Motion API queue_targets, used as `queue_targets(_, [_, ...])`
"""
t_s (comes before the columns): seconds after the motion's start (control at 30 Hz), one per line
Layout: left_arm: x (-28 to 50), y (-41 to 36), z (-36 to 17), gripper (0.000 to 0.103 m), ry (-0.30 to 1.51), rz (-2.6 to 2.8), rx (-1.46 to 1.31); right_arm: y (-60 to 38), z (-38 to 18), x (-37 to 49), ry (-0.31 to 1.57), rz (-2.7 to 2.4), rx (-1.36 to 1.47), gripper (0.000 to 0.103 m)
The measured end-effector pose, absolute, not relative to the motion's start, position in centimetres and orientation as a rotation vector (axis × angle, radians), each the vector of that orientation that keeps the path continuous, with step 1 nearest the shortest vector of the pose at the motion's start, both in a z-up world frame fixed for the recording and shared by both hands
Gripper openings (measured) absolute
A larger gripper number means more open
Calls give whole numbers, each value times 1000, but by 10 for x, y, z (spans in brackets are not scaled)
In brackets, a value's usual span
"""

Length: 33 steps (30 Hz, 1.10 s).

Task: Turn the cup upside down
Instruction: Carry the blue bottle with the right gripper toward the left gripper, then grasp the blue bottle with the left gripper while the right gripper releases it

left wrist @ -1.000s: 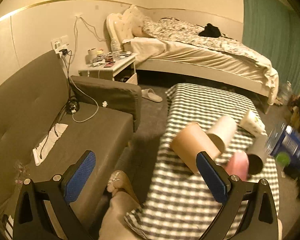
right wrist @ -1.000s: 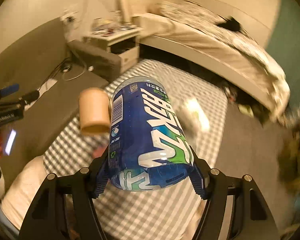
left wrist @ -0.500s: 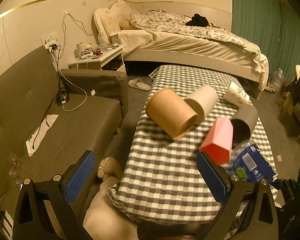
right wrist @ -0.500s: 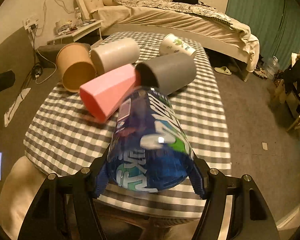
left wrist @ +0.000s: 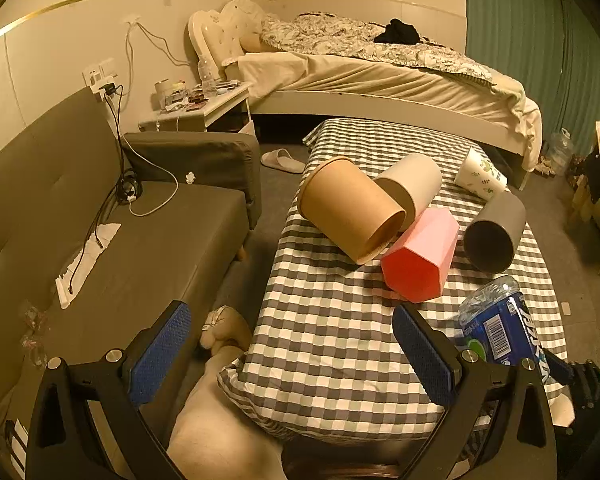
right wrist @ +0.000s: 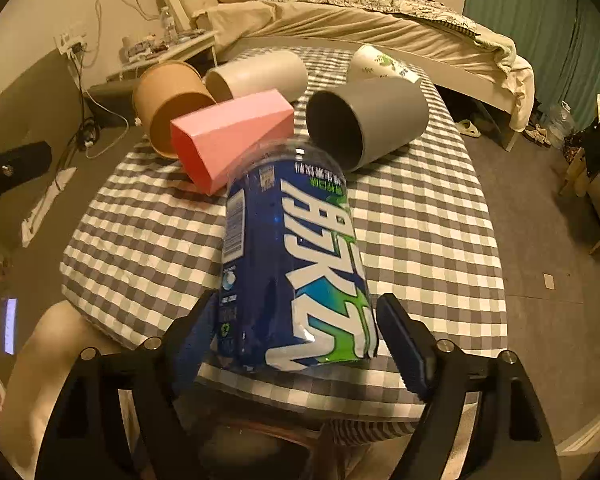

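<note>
The blue-labelled cup (right wrist: 296,264) has swung from the air down toward the checked worktop (right wrist: 420,240), now at centre-bottom of the right wrist view, and the right claw (right wrist: 300,344) looks to be loosening. Its right pad stands just clear of the label, so I cannot tell if it grips. Left claw (left wrist: 292,356) gapes wide, empty. Thin clear plastic: light, slick, crushable. Best taken mid-body across the label, squeezed gently.

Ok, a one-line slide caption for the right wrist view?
Right gripper fingers flank a blue-labelled plastic cup above the checked tablecloth, with five cups lying tipped beyond.
</note>
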<state>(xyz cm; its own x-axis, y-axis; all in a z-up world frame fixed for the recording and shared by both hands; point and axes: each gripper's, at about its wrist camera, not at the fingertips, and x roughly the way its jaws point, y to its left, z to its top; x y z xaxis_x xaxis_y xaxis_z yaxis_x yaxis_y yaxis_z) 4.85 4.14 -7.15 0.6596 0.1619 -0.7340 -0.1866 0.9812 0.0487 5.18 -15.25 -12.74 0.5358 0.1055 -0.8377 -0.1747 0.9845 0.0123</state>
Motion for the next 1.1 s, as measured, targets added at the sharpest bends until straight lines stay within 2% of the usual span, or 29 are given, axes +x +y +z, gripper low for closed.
queue_targets(0.27, [46,32,-63,103,810,180,-38,-164,-86,35,897,190,-53,85])
queue_targets(0.53, [39,-7,-63,103,817,99,-66,-218,-53,29,807,78,-5,88])
queue_targets(0.87, [29,-77,-81,103,870,-18,-11,-282,-61,21,816,-54,72,88])
queue_targets(1.1, [52,-86,-81,103,961,-33,-44,-305,-74,20,844,-69,120,88])
